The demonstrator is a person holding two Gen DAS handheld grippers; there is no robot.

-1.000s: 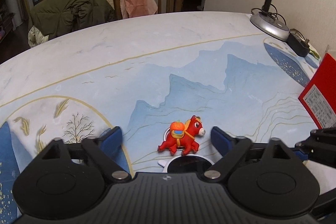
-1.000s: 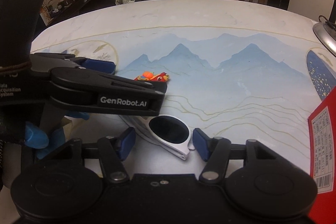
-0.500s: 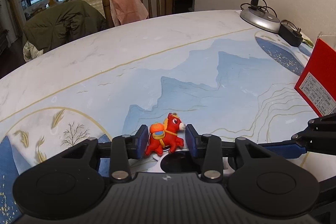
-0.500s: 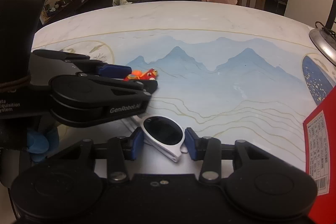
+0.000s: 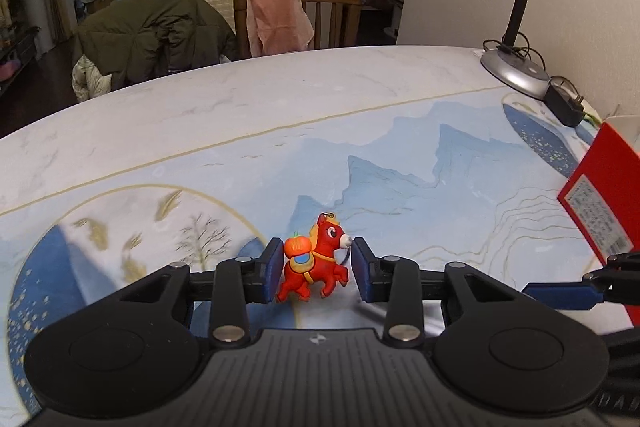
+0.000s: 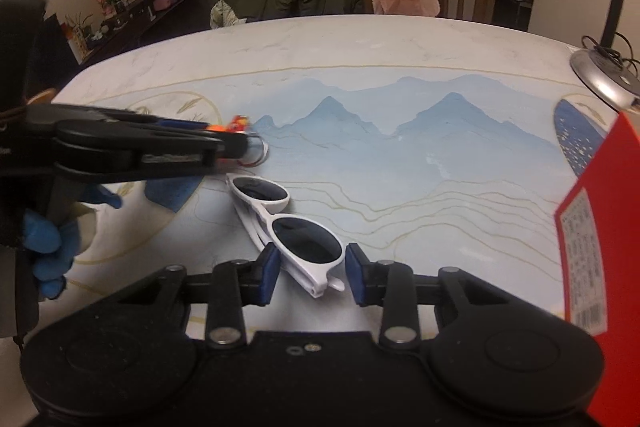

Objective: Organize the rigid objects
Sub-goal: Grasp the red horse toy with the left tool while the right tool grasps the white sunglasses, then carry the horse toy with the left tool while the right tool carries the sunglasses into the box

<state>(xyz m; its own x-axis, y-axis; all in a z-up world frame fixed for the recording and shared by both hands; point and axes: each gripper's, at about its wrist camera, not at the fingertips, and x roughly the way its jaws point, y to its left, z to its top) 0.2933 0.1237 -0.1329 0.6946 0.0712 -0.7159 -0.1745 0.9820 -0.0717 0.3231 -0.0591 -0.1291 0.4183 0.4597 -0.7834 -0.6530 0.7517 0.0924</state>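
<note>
A red toy horse (image 5: 316, 263) with an orange pumpkin on its back hangs a little above the painted table (image 5: 280, 107), and my left gripper (image 5: 318, 269) is shut on it. In the right wrist view that gripper (image 6: 236, 143) shows at the left, blurred, with the horse (image 6: 240, 123) and its key ring at the tip. White sunglasses (image 6: 308, 241) with dark lenses lie folded on the table. My right gripper (image 6: 312, 275) has its jaws closing on the near lens, and the blue pads meet the frame on both sides.
A red box (image 6: 592, 227) stands at the right table edge. A desk lamp (image 5: 516, 71) and a black power adapter (image 5: 564, 105) sit at the far right. Chairs draped with a green coat (image 5: 152, 35) and a pink cloth stand behind. A blue-gloved hand (image 6: 44, 239) holds the left gripper.
My left jaws closed on the horse and raised it off the table. My right jaws narrowed onto the sunglasses. The left gripper moved off the glasses, so both lenses now show.
</note>
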